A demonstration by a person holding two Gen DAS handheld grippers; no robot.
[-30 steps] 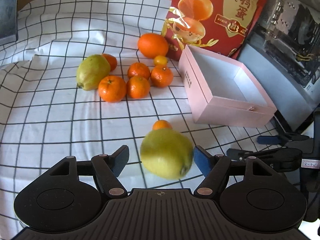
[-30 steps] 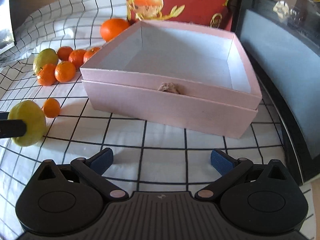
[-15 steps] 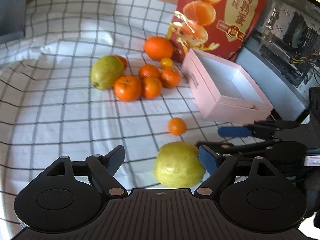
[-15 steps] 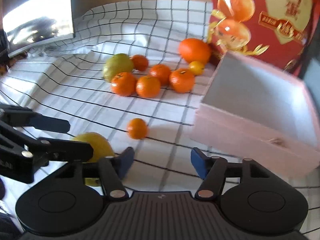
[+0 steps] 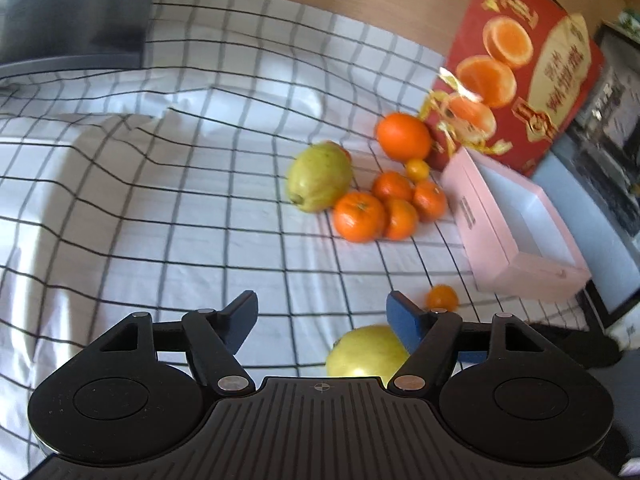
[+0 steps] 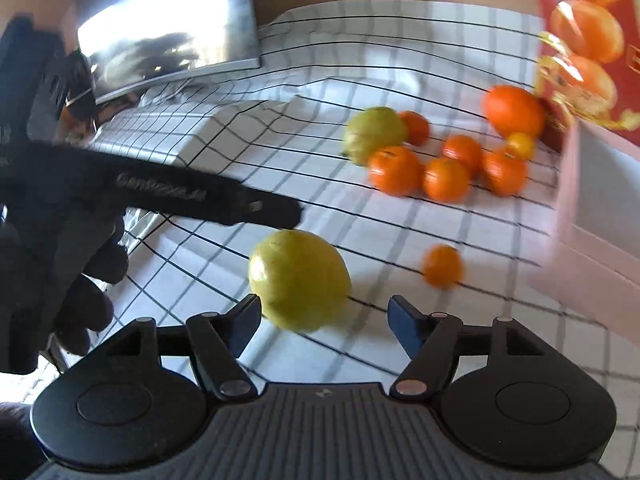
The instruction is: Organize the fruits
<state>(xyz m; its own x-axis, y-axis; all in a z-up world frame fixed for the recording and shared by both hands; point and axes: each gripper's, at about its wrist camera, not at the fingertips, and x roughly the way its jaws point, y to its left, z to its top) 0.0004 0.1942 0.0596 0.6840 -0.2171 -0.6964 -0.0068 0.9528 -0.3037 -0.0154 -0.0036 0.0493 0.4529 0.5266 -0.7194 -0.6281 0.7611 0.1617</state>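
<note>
On the far left of the right wrist view, a dark-gloved hand [image 6: 76,264] grips the left gripper's handle, whose black body reaches in toward a yellow-green pear [image 6: 299,280] lying on the checked cloth [image 6: 400,240]. That pear is the landmark here. The left gripper [image 5: 321,320] has its jaws spread wide and holds nothing; in its own view the pear [image 5: 366,352] sits low, partly behind the gripper's right finger [image 5: 404,322] and outside the gap. The right gripper [image 6: 324,320] is also wide apart and empty, with the pear just in front of its left finger [image 6: 244,320], close to touching; contact cannot be judged through the blur.

Just right of the pear lies a lone small mandarin [image 6: 442,266]. Farther beyond and to the right sits a cluster: a second green pear [image 6: 374,134], several mandarins [image 6: 396,170], a large orange [image 6: 514,110] and a tiny yellow citrus [image 6: 520,146]. Right of that cluster stands the open pink box [image 5: 516,240], showing no fruit inside, with a red printed bag [image 5: 520,68] behind it.
</note>
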